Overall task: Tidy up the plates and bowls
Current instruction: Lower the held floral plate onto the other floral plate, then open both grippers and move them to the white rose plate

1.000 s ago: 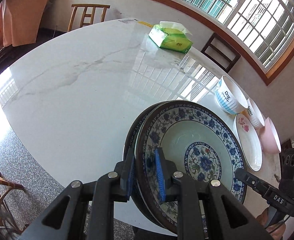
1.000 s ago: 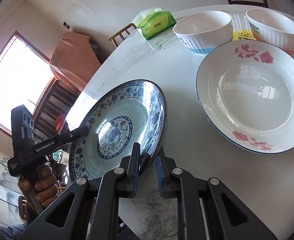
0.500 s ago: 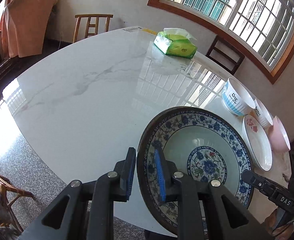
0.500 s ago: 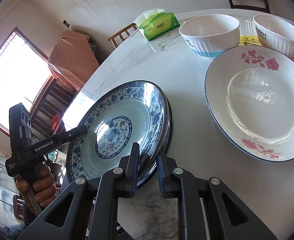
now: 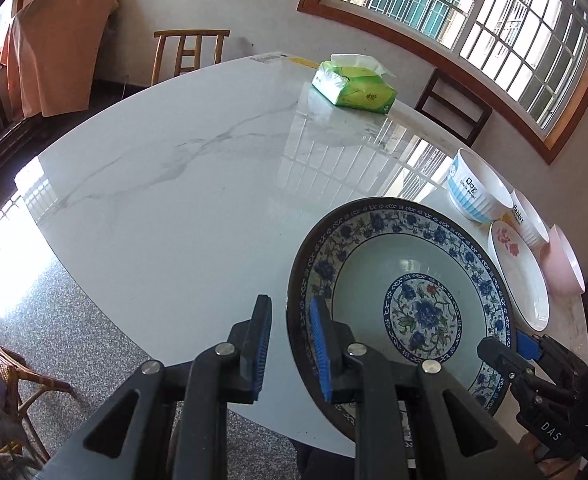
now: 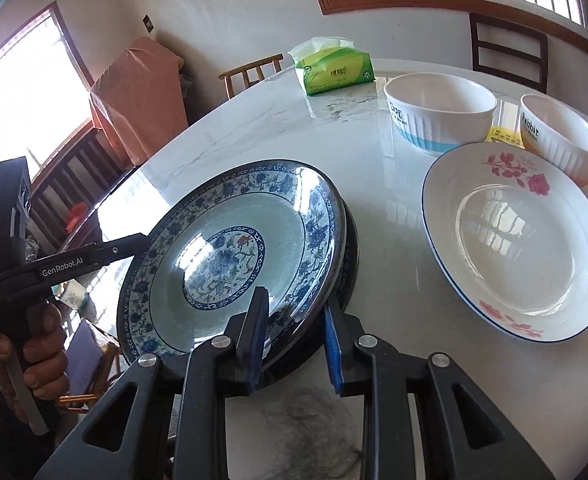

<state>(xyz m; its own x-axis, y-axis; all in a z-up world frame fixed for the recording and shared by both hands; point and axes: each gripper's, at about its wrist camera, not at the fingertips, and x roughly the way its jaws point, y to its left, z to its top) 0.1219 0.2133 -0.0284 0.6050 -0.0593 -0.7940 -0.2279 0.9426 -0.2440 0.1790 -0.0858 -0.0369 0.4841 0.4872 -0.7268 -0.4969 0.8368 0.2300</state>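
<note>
- Left wrist view: left gripper (image 5: 291, 344) jaws apart, straddling blue-patterned plate (image 5: 406, 304) rim near table (image 5: 174, 184) edge.
- R gripper (image 6: 294, 334) likewise parted round opposite rim, angled in low.

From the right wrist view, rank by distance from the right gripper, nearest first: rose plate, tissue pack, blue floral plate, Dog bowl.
1. Blue floral plate: its rim sits between the open jaws of the right gripper.
2. Rose plate: ahead to the right, flat on the table.
3. Dog bowl: behind the rose plate.
4. Tissue pack: far table edge, center.
</note>
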